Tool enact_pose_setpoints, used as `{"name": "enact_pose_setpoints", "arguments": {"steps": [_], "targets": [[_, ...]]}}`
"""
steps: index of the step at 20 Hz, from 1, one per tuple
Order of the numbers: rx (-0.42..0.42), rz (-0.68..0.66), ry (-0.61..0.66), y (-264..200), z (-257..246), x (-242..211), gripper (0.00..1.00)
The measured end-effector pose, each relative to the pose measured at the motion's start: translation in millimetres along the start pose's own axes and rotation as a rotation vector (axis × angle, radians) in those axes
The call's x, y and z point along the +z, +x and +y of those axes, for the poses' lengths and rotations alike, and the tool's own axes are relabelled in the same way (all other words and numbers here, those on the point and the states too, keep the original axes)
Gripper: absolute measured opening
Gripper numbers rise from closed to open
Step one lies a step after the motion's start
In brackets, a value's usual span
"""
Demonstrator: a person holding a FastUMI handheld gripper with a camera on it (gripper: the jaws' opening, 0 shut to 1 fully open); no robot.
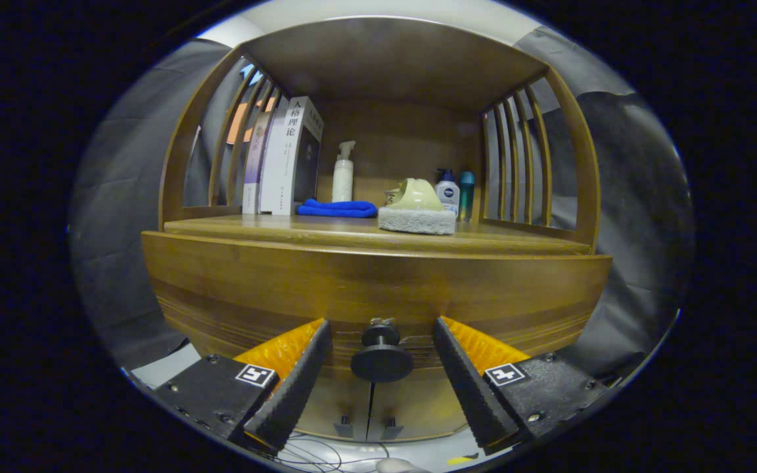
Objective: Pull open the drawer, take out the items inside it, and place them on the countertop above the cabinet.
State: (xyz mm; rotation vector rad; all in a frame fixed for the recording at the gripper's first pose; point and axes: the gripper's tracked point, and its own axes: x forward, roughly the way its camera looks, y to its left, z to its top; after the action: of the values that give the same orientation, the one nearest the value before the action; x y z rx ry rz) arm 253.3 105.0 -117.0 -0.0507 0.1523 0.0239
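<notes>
Found the claw [382, 325] spread wide, closed on nothing, one of the fingers [299, 381] to each side of the knob [382, 360]. Saw clear gaps between the knob's disc and both fingers, so no contact yet on either side. Placed the knob squarely between the fingers, behind their tips and about midway across the gap; tips seemingly almost at the drawer front [286, 289].

Noted the knob's stem running straight out of the wood toward the claw, in line with the fingers. Judged that to be the relation that mattered: a squeeze would meet the disc from both sides, and a pull would run straight back along the fingers' own line, with no sideways correction needed.

Saw the drawer front flush with the cabinet [575, 197], no gap showing, contents hidden. Could not tell whether anything lay inside.

Above, on the desk [234, 226], saw upright books [283, 157], a pump bottle [343, 172], a folded blue cloth [338, 209], a grey sponge block [416, 220] with a pale object on top, and two small bottles [455, 192] behind it. Could not tell whether any of these came from the drawer; scene fitted a closed, full drawer as well as an emptied one pushed shut.
</notes>
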Motion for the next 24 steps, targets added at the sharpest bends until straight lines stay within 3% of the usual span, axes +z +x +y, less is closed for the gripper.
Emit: {"name": "enact_pose_setpoints", "arguments": {"steps": [5, 13, 24], "targets": [[0.009, -0.005, 0.046, 17.6, -0.6, -0.9, 1.00], [0.008, 0.032, 0.083, 8.8, -8.2, 4.1, 1.00], [-0.011, -0.085, 0.038, -156.5, -93.4, 59.0, 1.00]]}}
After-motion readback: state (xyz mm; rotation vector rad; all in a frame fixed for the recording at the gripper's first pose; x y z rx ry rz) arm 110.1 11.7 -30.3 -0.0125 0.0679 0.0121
